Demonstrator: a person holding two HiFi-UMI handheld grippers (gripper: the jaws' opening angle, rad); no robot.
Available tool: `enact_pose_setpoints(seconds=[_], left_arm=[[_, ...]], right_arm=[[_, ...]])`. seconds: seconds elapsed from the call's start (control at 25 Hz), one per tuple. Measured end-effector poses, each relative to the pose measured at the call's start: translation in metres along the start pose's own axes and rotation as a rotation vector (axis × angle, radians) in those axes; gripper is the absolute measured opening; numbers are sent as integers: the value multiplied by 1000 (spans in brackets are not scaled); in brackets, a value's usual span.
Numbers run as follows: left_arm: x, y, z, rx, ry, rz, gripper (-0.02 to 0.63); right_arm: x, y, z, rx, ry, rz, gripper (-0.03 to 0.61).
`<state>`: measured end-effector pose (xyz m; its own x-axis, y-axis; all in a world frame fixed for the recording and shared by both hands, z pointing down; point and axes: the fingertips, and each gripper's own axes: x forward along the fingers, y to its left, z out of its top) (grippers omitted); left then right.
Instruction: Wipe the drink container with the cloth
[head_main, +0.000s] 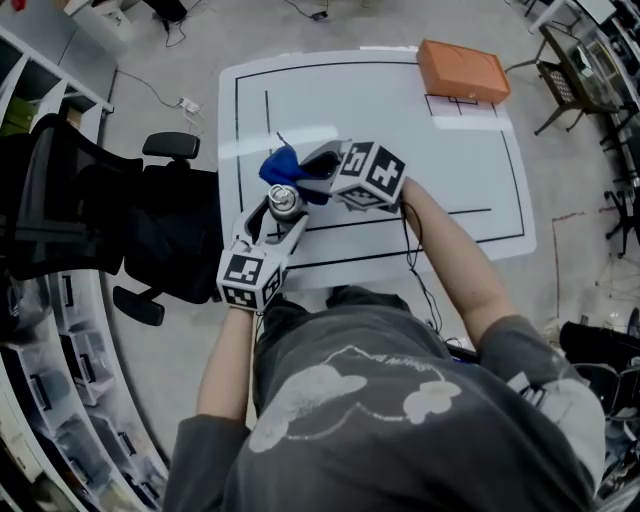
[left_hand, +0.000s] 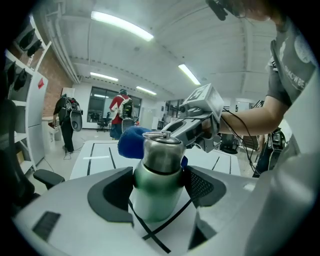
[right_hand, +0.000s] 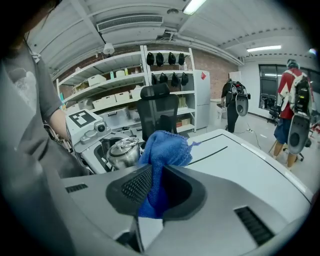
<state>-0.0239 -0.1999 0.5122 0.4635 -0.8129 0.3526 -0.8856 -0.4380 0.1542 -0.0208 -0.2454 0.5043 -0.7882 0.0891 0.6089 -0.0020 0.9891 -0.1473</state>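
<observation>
In the left gripper view a drink container (left_hand: 157, 175) with a pale green body and a steel cap stands upright between the pads of my left gripper (left_hand: 159, 186), which is shut on it. The head view shows that same container (head_main: 283, 203) in the left gripper (head_main: 283, 217) over the near left part of the white table (head_main: 440, 150). My right gripper (right_hand: 159, 192) is shut on a bunched blue cloth (right_hand: 162, 155). The cloth (head_main: 278, 165) sits against the far side of the container's cap, with the right gripper (head_main: 320, 177) just to its right.
An orange box (head_main: 462, 70) lies at the table's far right corner. A black office chair (head_main: 90, 220) stands close to the table's left edge. Black lines mark out the tabletop. Two people (left_hand: 120, 112) stand far off in the room.
</observation>
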Motion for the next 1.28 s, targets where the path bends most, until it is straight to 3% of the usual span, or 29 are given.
enact_pose_setpoints(seconds=[0.36,0.76,1.08,1.28], left_arm=[[1,0,1,74,23,-249,318],[1,-1,3,102,49,-485,320],[-2,-2,0,188,111,-698,319],[-4,-4,2,189,112,-718,321]], right_arm=[[16,-11,-38,114,72,-33,63],[26,-9,-70,313,124,-90,61],[24,-4,-72,354,196,-231,61],[22,-3,-71,365,205,-323,63]])
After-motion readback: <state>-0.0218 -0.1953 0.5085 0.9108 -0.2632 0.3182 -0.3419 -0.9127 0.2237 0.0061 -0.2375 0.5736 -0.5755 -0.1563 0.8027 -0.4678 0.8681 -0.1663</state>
